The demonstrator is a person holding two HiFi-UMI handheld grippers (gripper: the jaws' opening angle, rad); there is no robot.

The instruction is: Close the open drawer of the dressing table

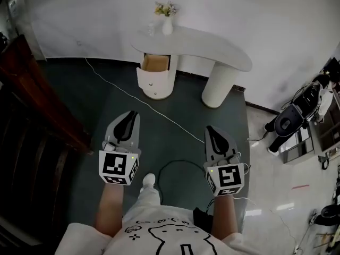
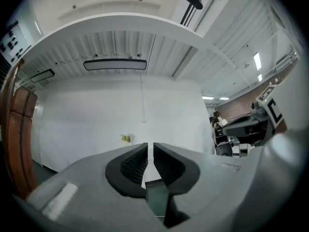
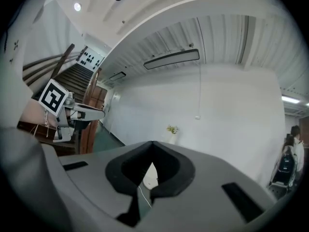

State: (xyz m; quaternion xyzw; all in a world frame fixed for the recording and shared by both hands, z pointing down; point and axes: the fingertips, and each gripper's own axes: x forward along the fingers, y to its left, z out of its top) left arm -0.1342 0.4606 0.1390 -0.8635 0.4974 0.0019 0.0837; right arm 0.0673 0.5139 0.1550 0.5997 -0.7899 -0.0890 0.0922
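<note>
Against a white wall, the dressing table [image 1: 212, 44] is being shown on dark green flooring [image 1: 180, 102], well apart from the person. Its drawer [image 1: 155, 62] is being left open. It is standing pulled out of the rounded pedestal [image 1: 154, 84] under the left end of the top, and its wooden inside is being exposed. A vase of flowers [image 1: 167, 17] is being carried on the top just above it. A cable [image 1: 133, 97] is being trailed across the floor between the person and the table.

The left gripper [image 1: 131, 114] is being held level with its jaws drawn together to a thin slit and nothing between them. The right gripper [image 1: 210, 129] is likewise being held level, its jaw tips meeting and nothing being gripped. Both are being aimed toward the table, and neither is touching anything.

By the look of it, the approach is being made and the closing itself is not yet being attempted. The gap to the table is probably being called on to be crossed next. One closed gripper is then likely being needed flat against the drawer front, so that the drawer can be pushed straight into the pedestal without any grasp.
</note>
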